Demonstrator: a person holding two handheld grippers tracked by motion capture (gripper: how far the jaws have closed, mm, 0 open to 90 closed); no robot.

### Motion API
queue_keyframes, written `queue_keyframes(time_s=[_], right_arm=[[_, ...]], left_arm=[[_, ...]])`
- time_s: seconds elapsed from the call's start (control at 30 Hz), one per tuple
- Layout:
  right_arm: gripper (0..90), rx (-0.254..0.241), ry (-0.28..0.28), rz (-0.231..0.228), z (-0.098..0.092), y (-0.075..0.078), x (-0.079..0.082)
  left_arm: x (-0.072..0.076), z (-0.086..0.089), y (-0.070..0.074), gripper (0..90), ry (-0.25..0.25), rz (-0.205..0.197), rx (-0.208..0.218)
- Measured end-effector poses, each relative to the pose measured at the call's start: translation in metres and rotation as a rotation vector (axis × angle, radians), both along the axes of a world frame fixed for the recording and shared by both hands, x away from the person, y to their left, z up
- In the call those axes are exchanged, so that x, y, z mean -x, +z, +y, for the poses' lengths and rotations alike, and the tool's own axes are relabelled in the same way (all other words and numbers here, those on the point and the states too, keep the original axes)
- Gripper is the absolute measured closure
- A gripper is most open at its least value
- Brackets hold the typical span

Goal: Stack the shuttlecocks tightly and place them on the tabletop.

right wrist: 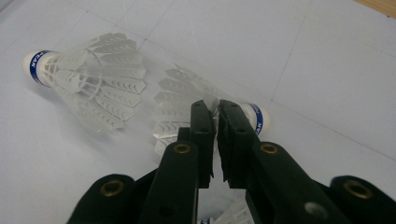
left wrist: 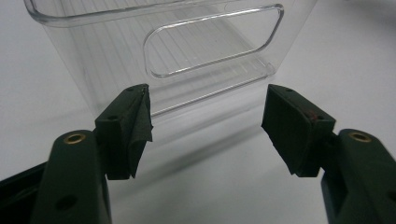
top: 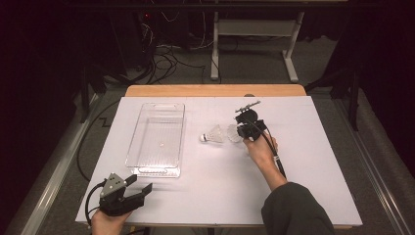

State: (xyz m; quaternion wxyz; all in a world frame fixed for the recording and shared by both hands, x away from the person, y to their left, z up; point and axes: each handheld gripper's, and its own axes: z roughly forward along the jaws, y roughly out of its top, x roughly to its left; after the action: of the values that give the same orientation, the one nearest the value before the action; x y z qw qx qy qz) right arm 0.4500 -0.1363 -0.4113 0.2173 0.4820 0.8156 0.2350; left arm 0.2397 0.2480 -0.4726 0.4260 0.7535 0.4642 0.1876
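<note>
Two white feather shuttlecocks with blue-banded corks lie on the white table cover to the right of its middle. One shuttlecock (right wrist: 88, 86) (top: 214, 134) rests free with its cork to the left. My right gripper (right wrist: 211, 106) (top: 243, 129) is shut on the feather skirt of the second shuttlecock (right wrist: 187, 100) (top: 234, 133), close to its cork (right wrist: 256, 117). My left gripper (top: 140, 183) (left wrist: 205, 123) stands open at the table's front left with nothing between its pads. It points at the near end wall of a clear plastic bin (left wrist: 210, 46) (top: 161, 104).
The bin lies lengthwise left of centre with a small pale speck (top: 161, 145) on its floor. A wooden table edge (top: 215, 90) runs along the back. Beyond it are floor cables and a white desk frame (top: 254, 29). More white feathers (right wrist: 224, 217) show under the right gripper.
</note>
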Motion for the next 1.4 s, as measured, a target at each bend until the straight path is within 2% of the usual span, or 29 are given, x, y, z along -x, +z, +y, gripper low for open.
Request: queue_keyframes(time_s=[0.33,0.73,1.03,1.4], right_arm=[[89.8,0.002,-0.015,-0.010,-0.006,0.003,0.001],[90.0,-0.012,-0.021,-0.007,-0.010,0.005,0.000],[90.0,-0.040,-0.021,-0.008,-0.013,0.008,0.001],[90.0,-0.086,0.017,-0.002,-0.012,0.013,0.005]], left_arm=[[-0.001,-0.001,0.000,34.0,-0.004,0.003,0.001],[-0.001,-0.001,-0.001,34.0,-0.007,0.005,0.000],[-0.001,-0.001,-0.001,34.1,-0.009,0.011,-0.009],[-0.002,-0.001,-0.001,34.1,-0.009,0.013,-0.005]])
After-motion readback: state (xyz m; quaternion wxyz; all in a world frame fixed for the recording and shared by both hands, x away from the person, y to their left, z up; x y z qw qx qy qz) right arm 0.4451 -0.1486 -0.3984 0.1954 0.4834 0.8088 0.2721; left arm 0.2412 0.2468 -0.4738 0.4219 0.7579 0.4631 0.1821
